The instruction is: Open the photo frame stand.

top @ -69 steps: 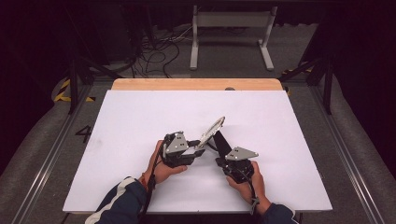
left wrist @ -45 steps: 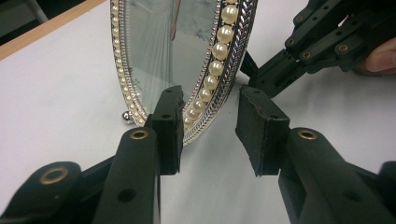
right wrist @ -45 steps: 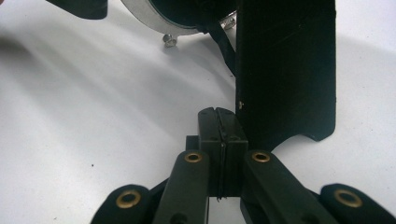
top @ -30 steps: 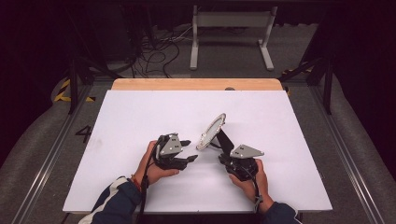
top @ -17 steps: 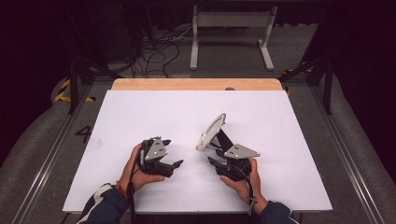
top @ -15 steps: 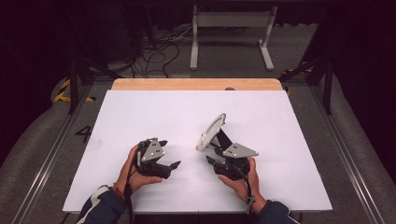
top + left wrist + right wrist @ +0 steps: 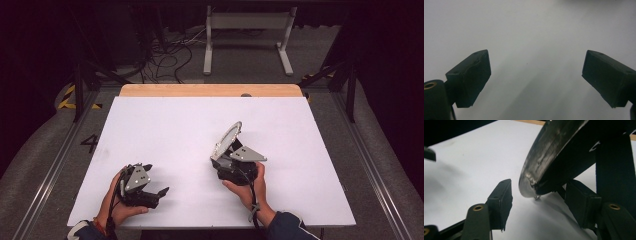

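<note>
The left tongs were wide open with nothing between them, just bare white table close below. They sat low near the front left corner, out of the way, so the other hand had room. The right tongs had their two black jaws apart, and the edge of a round silver disc hung between them. One jaw had a gap beside the disc. A black part under the disc ran down by the other jaw, so I could not tell if they pinched it. From above, the disc stood tilted over the middle of the table, likely so its face could be seen.
</note>
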